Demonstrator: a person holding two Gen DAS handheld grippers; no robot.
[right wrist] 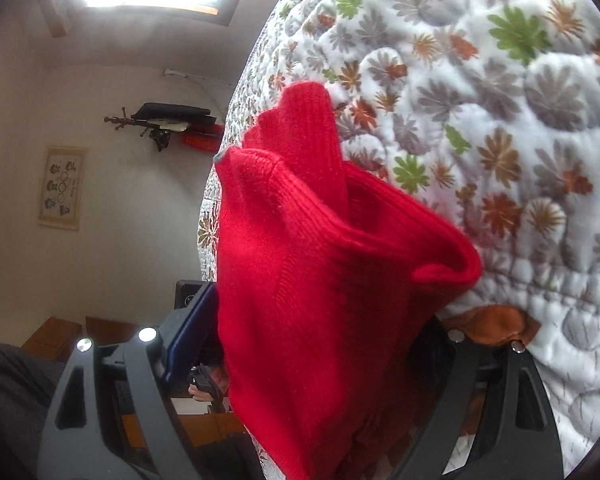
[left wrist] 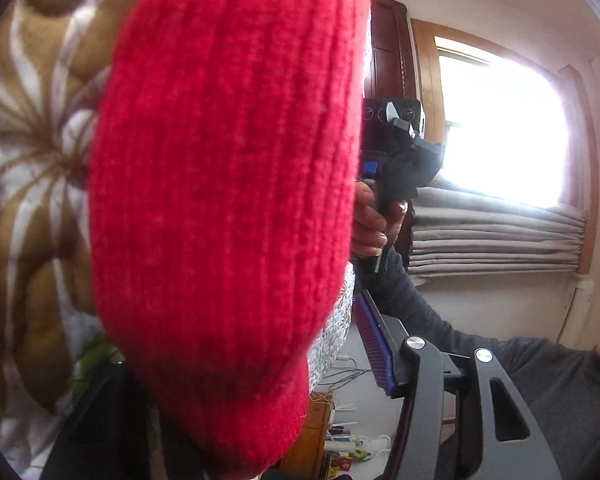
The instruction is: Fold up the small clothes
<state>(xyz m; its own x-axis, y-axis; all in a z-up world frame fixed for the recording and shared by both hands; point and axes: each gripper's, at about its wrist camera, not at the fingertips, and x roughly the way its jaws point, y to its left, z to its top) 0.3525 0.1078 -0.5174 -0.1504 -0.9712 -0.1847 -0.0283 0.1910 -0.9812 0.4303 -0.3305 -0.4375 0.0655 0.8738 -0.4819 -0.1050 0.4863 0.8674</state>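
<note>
No text, brand or number can be read; the wall poster [right wrist: 62, 187], left of the red knit garment [right wrist: 320, 280] in the right wrist view, has only small pictures and circles, too blurred to read; small packs [left wrist: 340, 462] below the garment, left wrist view, also illegible.

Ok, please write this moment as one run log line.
red knit garment: lifted, over floral quilt | left tongs: grip unclear | right tongs: grip unclear

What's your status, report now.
Red knit garment lifted off the floral quilt, draped across both grippers. Left gripper and right gripper: jaws hidden by fabric. Nothing else obstructing.
</note>
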